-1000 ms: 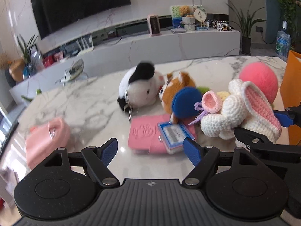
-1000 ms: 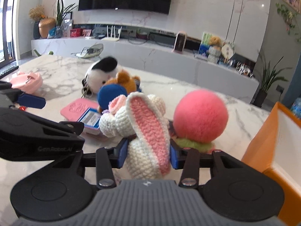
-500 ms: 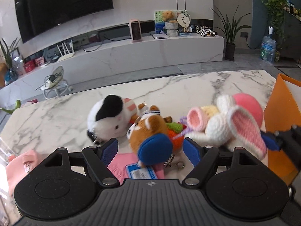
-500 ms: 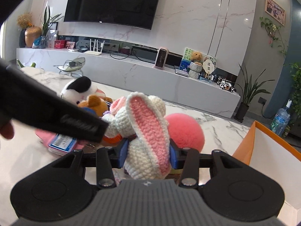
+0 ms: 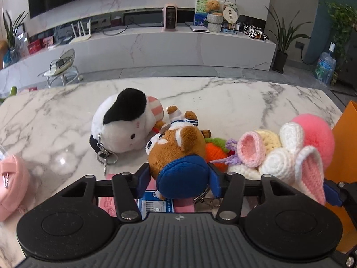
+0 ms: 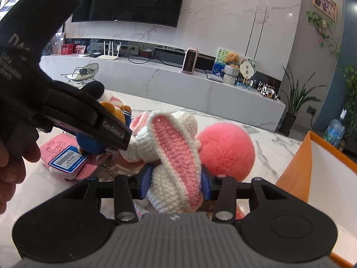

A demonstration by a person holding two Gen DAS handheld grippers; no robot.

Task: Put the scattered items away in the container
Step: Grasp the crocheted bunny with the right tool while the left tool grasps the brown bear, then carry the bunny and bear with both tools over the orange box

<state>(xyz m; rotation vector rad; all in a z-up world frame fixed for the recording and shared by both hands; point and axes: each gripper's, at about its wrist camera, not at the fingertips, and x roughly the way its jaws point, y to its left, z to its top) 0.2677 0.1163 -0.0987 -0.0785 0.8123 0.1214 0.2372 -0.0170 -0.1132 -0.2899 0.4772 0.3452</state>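
**A:** ok what's the left gripper (image 5: 180, 179) doing right now?

**B:** it's squeezing the brown fox plush (image 5: 178, 144) by its blue pouch (image 5: 183, 178), both blue pads pressing on the pouch sides. Panda plush (image 5: 122, 127) is lying at its 10 o'clock on the marble table (image 5: 234, 102), keyring trailing toward the camera.

**A:** and the right gripper (image 6: 175, 184)?

**B:** clamping the crochet bunny (image 6: 174, 156), pink-lined ear sticking up between the fingers. Pink pompom (image 6: 225, 149) is sitting just beside it at 2 o'clock.

**A:** where's the container?

**B:** the orange box (image 6: 312, 178) is sitting at 3 o'clock, open, white inside. The pink card case (image 6: 64, 154) with a barcode tag is lying at 9 o'clock, and the pink pouch (image 5: 12, 187) is sitting far out at the left view's 8 o'clock.
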